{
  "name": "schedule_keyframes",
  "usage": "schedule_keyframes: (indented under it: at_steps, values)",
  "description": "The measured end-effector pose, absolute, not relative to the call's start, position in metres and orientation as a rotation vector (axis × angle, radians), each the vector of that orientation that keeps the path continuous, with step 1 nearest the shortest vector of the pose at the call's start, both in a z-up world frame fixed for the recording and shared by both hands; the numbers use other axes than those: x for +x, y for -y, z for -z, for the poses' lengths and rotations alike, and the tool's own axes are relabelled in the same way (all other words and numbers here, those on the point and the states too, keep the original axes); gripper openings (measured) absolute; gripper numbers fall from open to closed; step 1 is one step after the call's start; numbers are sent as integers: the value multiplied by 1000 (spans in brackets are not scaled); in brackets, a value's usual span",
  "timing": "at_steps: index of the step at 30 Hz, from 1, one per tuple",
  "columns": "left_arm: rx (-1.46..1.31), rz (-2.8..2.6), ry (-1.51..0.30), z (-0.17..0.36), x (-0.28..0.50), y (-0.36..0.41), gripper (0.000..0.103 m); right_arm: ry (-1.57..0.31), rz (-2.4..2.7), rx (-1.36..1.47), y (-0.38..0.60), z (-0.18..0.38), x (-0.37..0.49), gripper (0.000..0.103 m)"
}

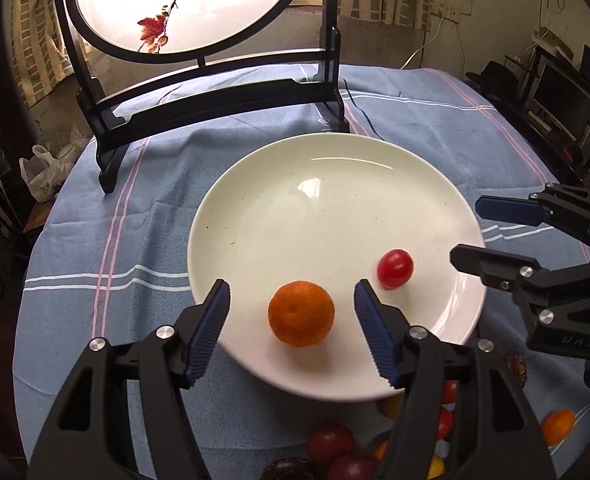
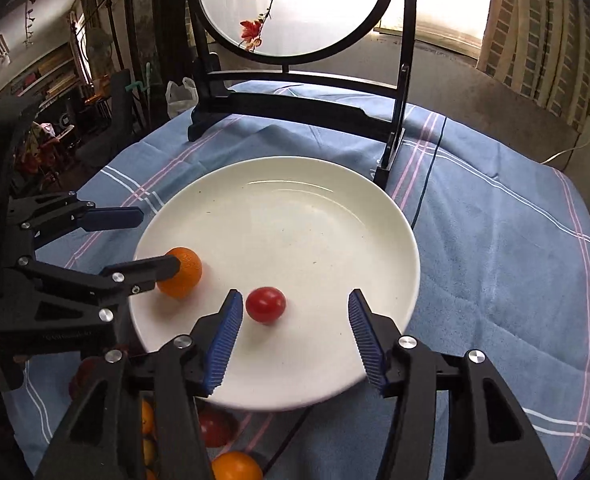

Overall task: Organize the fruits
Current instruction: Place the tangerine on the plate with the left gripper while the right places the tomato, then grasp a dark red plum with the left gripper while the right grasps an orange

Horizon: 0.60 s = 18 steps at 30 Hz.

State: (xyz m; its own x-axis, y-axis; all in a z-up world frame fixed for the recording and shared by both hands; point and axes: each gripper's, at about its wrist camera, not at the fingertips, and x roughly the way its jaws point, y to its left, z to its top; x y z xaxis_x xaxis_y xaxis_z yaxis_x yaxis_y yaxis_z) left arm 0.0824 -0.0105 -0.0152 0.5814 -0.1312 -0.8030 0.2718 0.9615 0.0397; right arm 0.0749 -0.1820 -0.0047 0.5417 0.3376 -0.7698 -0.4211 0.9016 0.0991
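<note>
White plate [image 1: 335, 168] at six o'clock: orange [image 1: 301, 313], tomato [image 1: 394, 268] lying released between parted left gripper [image 1: 293, 312], right gripper [image 2: 295, 328], freeing both for more.

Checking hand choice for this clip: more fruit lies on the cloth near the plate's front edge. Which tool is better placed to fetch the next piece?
Probably the left tool: its jaws are open off the orange, and dark red fruit lies just beneath it. The right tool is open too, so it's close.
</note>
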Motion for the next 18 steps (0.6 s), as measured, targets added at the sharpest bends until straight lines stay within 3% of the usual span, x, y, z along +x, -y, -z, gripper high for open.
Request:
schedule_keyframes:
  at_steps: [9, 18]
  values:
    - [220, 364, -886, 13, -15, -10, 73, -848, -527, -100, 225, -14, -41, 70]
    - [317, 465, -910, 49, -46, 3, 74, -920, -529, -60, 258, 16, -119, 70]
